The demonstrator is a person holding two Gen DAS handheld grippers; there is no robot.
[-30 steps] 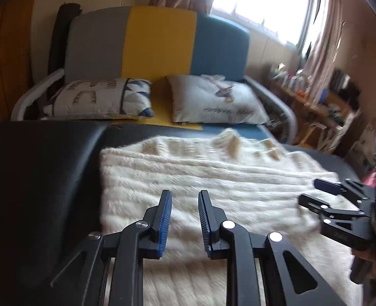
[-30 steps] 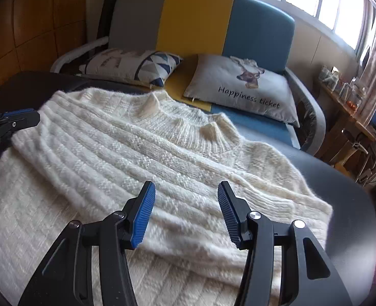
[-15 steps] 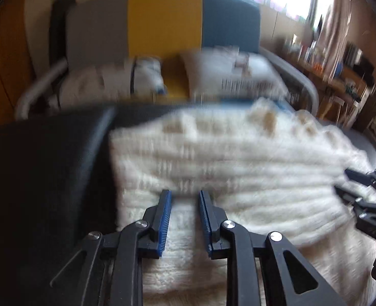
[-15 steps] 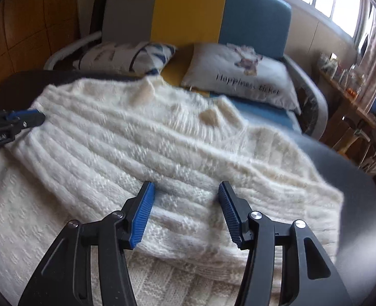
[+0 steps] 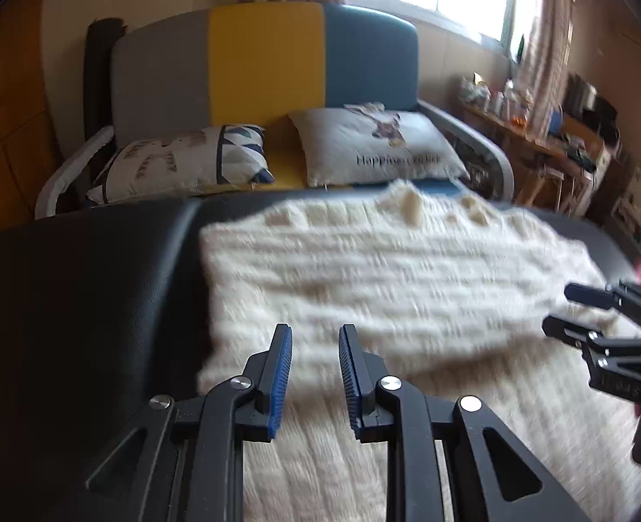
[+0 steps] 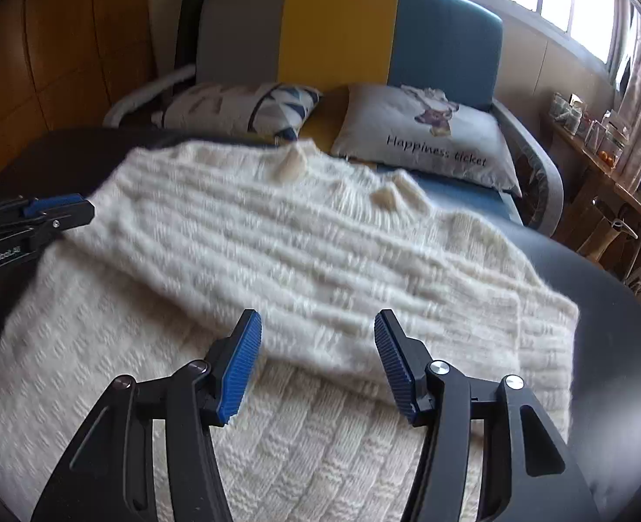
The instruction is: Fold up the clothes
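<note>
The sofa (image 6: pixel 342 30) stands behind your dark table (image 6: pixel 616 317), where the cream sweater (image 6: pixel 298 252) lies spread, its top part folded down over the body. Your right gripper (image 6: pixel 318 348) hovers over that fold, jaws wide apart and empty. Your left gripper (image 5: pixel 313 356) hovers by the sweater's left edge, jaws slightly parted, holding nothing.

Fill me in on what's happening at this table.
A person holding a claw in each hand is folding a cream knit sweater spread on a dark padded table. A fold already lies across the sweater's middle. The left claw and the right claw both hover open over the knit near that fold, gripping nothing. Behind the table stands a sofa with two cushions.
</note>
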